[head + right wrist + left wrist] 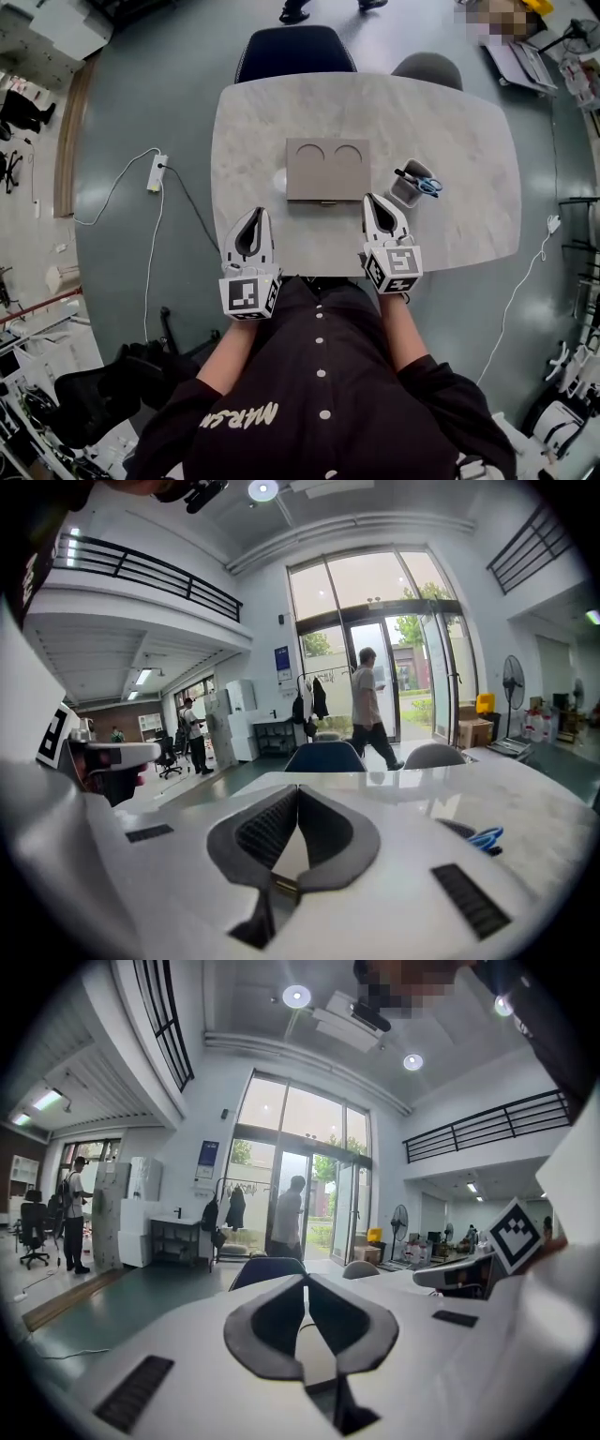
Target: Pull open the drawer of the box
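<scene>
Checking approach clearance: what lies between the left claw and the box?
Only bare tabletop lies between the left claw and the box; the head view shows it.

I am in a big open-plan office hall. Tall glass doors [394, 649] stand ahead of me with a person [370, 705] walking past them, and a railed mezzanine [141, 569] runs overhead. A dark blue chair [295, 52] and a grey chair [427, 67] sit at the far edge of the pale table [469, 169]. A power strip [156, 173] lies on the grey floor [141, 94], and a standing fan [514, 682] is off to one side.
</scene>
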A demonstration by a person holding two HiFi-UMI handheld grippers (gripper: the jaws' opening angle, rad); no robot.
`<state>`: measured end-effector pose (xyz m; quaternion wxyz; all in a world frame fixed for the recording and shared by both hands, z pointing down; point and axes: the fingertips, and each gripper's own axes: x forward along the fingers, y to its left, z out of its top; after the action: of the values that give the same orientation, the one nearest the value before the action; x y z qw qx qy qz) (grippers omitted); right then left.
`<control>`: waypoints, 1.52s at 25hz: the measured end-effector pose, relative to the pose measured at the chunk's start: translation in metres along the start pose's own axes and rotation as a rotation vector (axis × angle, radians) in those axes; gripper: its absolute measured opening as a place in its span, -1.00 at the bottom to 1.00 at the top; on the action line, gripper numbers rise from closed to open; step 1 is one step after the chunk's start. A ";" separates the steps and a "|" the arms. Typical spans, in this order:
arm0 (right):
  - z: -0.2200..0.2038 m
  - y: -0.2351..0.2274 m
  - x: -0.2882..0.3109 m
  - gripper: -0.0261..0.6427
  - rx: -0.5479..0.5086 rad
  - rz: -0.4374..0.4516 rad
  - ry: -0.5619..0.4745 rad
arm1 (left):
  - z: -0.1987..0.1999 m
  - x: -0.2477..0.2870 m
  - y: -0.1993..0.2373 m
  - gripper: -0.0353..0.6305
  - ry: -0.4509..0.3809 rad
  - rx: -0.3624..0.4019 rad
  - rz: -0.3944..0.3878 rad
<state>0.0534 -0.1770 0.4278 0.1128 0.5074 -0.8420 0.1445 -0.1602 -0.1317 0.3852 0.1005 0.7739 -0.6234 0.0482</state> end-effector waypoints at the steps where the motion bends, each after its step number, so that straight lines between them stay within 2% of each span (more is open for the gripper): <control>1: -0.007 -0.001 0.007 -0.93 0.010 0.014 0.019 | -0.003 0.003 -0.001 -0.82 0.004 -0.004 -0.004; 5: -0.051 -0.004 0.033 -0.90 0.080 0.057 0.123 | -0.025 0.013 -0.011 -0.82 0.049 -0.015 -0.022; 8: -0.093 -0.001 0.047 -0.79 0.117 0.074 0.220 | -0.047 0.014 -0.014 -0.82 0.094 -0.022 -0.020; 12: -0.142 0.007 0.059 -0.53 0.132 0.061 0.332 | -0.071 0.015 -0.012 -0.82 0.139 -0.038 -0.001; 16: -0.180 0.018 0.064 -0.28 0.129 0.011 0.407 | -0.089 0.014 -0.012 -0.82 0.175 -0.048 0.013; 20: -0.197 0.028 0.079 -0.23 0.103 -0.029 0.430 | -0.101 0.014 -0.012 -0.82 0.192 -0.052 0.019; 25: -0.212 0.028 0.091 -0.23 0.171 -0.082 0.445 | -0.117 0.015 -0.014 -0.82 0.211 -0.052 0.001; 34: -0.219 0.023 0.102 -0.23 0.161 -0.161 0.432 | -0.143 0.022 -0.021 -0.82 0.248 -0.057 -0.023; 38: -0.214 0.024 0.105 -0.37 0.150 -0.192 0.418 | -0.147 0.022 -0.020 -0.82 0.257 -0.061 -0.028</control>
<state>-0.0071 -0.1764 0.6596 0.2597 0.5513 -0.7351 0.2971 -0.1281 -0.1169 0.5309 0.2034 0.7667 -0.5957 0.1265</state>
